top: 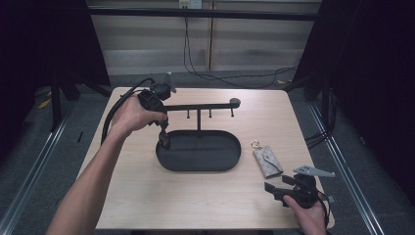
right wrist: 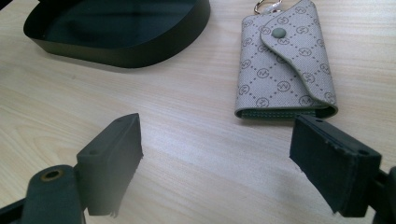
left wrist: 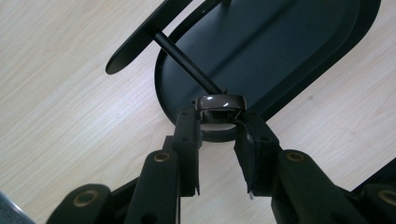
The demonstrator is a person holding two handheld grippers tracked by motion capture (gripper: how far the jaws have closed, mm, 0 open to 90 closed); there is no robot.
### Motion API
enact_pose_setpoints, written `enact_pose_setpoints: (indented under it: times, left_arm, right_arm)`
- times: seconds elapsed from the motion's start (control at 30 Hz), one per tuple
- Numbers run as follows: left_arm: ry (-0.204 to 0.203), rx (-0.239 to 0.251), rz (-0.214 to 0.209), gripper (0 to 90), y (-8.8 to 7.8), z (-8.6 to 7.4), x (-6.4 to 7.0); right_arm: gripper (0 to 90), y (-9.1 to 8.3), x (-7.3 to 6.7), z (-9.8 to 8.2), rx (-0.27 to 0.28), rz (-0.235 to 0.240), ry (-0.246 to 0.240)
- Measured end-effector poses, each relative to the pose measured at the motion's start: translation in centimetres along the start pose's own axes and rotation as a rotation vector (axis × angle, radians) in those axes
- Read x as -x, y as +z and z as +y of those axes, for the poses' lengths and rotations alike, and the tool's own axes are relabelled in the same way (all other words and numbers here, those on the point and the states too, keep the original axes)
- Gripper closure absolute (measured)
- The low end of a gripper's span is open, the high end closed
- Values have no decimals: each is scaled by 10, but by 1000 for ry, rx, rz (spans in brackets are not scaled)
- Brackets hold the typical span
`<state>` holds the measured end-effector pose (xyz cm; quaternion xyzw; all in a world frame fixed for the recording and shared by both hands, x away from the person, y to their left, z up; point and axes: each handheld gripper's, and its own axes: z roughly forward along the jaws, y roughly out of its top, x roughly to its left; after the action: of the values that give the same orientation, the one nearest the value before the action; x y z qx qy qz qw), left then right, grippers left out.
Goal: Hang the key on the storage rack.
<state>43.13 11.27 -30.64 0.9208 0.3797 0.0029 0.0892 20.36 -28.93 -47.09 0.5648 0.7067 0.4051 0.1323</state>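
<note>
Lab: dark-curtained recording table (top: 147,205)

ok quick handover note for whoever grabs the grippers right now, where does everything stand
Left gripper: shut on a small dark glossy band, held over the left end of the black oval tray, beside the stand's hook bar.
Right gripper: open, holding nothing, resting near the table's front right, jaws pointed at the grey patterned key pouch.
Key pouch lies flat on the table, right of the tray, untouched.
Done: band picked up.
Left: likely set the band in the tray or on a hook, then deal with the pouch.
</note>
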Motion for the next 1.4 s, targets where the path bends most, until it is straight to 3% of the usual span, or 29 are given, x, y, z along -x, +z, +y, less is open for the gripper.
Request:
enact_pose_setpoints:
  times: [0.2,0.4,0.6,0.67,0.77,0.87,1.0,1.17,1.4]
  left_arm:
    - [-29,3,-31,706,1,6,-7]
    - [-45,-6,-6,705,2,13,-5]
    - [-56,-15,-2,704,4,17,-7]
    - [-78,-3,-10,703,5,17,-7]
    - [-73,-5,0,693,5,17,-7]
    - [-75,31,20,636,3,16,-6]
    - [-68,22,17,527,5,13,-6]
    - [-64,82,23,461,1,9,-8]
    - [-50,147,-20,343,3,-3,-13]
  right_arm:
    - [167,0,0,0,-4,2,1]
    - [167,0,0,0,-1,5,-1]
    - [168,-1,0,0,-2,7,-2]
    - [168,-1,0,0,-2,8,-1]
    - [169,-1,0,0,-2,8,-3]
    - [169,-1,0,0,-2,7,-2]
    - [169,-1,0,0,1,6,-2]
    - [169,0,0,0,-1,6,2]
    - [168,2,1,1,-5,10,9]
